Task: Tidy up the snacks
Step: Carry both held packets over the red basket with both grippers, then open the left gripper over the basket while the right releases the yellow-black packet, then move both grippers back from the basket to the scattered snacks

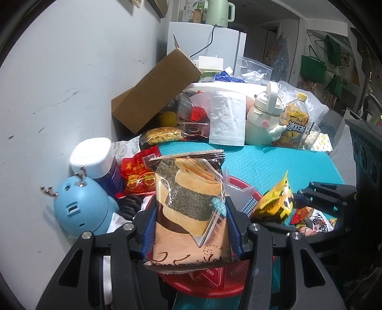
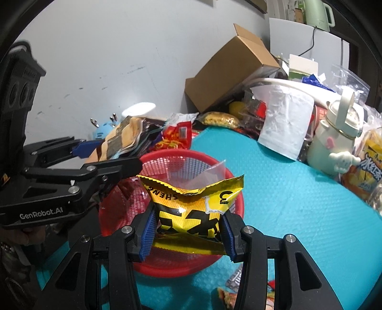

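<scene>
— What sort of place is this?

— A lived-in home, a cluttered kitchen or dining corner. A pale green electric kettle point(image 1: 216, 12) stands on a small white fridge point(image 1: 229, 45), its cord trailing down.

— Anything else?

— Green cloth bags point(image 1: 313, 68) hang on the wall by a doorway. The turquoise textured table mat point(image 2: 286, 190) is crowded with an open brown cardboard box point(image 1: 155, 93), a cream cartoon water bottle point(image 1: 265, 116) and loose snack packets.

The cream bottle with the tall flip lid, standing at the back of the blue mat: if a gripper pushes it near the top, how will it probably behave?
The cream bottle looks rigid, so it would likely shift rather than bend. Its tall lid and rounded body suggest a high push could tip it. Bags crowd beside it, so it may lean into them.
</scene>
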{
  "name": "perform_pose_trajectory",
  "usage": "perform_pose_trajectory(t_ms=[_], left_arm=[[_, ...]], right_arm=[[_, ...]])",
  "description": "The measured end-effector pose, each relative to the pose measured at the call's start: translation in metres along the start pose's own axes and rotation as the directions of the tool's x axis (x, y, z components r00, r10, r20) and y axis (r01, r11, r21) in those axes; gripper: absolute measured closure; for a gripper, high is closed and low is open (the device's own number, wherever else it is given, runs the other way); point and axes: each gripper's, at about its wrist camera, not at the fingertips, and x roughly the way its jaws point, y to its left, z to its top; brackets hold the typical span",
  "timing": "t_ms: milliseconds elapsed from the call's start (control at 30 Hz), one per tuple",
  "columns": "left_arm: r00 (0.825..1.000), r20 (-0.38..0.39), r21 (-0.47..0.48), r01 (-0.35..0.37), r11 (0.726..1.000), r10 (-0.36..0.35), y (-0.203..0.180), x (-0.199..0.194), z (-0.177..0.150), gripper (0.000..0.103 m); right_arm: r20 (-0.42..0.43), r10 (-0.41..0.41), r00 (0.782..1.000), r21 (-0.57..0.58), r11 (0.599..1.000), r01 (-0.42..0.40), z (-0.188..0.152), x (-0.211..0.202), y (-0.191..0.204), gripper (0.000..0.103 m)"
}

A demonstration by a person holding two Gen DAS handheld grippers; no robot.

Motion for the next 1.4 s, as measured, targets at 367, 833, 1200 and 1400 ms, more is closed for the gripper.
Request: perform_pose_trajectory(t_ms=[367, 833, 1200, 1400], left_arm=[[0.999, -0.04, 0.021, 0.009, 1.0, -0.008, 0.001, 0.028, 0.009, 0.053], [0.992, -0.118, 0.016, -0.031, 0.999, 0.033, 0.0, 0.044, 0.007, 0.021], [0.994, -0.1, -0.002, -0.034, 0.999, 0.034, 0.0, 0.025, 0.01, 0.021], [0.997, -0.062, 0.009, -0.041, 0.999, 0.041, -0.007, 0.003, 0.013, 0.021]], right_arm=[[-0.048, 0.015, 0.999, 0.017, 1.0, -0.014, -0.005, 0.021, -0.004, 0.056], [-0.054, -0.011, 0.998, 0.036, 0.999, 0.013, -0.005, 0.021, -0.007, 0.04], [-0.041, -0.033, 0.999, 0.042, 0.999, 0.034, -0.002, 0.009, -0.006, 0.04], [-0.005, -0.043, 0.999, 0.039, 0.998, 0.043, 0.001, -0.009, -0.002, 0.04]])
